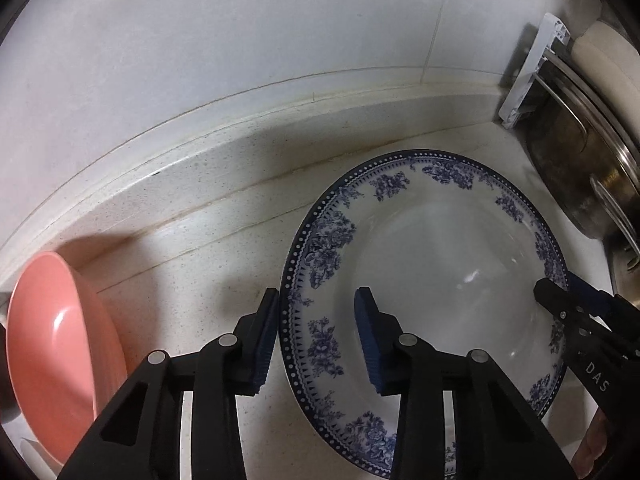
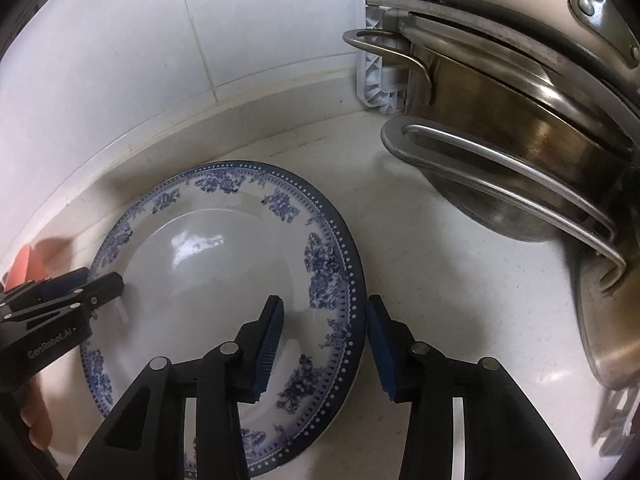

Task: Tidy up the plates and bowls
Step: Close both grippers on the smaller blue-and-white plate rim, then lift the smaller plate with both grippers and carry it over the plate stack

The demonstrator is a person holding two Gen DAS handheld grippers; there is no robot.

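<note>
Left wrist view: one round white ceramic plate with a blue floral border lies flat on the speckled white stone tabletop. One pink plastic bowl stands tilted at the left edge, near the raised back ledge. At the upper right, one stack of stainless steel pots rests beside a white plastic rack. My left tool points steeply down, and its two blue-padded fingers straddle the plate's left rim: one finger outside on the tabletop side, one inside over the plate well. A visible gap remains between each pad and the rim, so the left tool is not clamped. My right tool enters from the right and straddles the opposite rim.

Right wrist view: the same single plate occupies the centre. My right tool points steeply down, one finger over the plate well, one outside the right rim; gaps show on both sides, so it is released. My left tool appears at the left over the far rim, with a hand below it. A sliver of the pink bowl shows behind. The steel pots, at least three nested with wire handles, lean at the right against the white rack.
</note>
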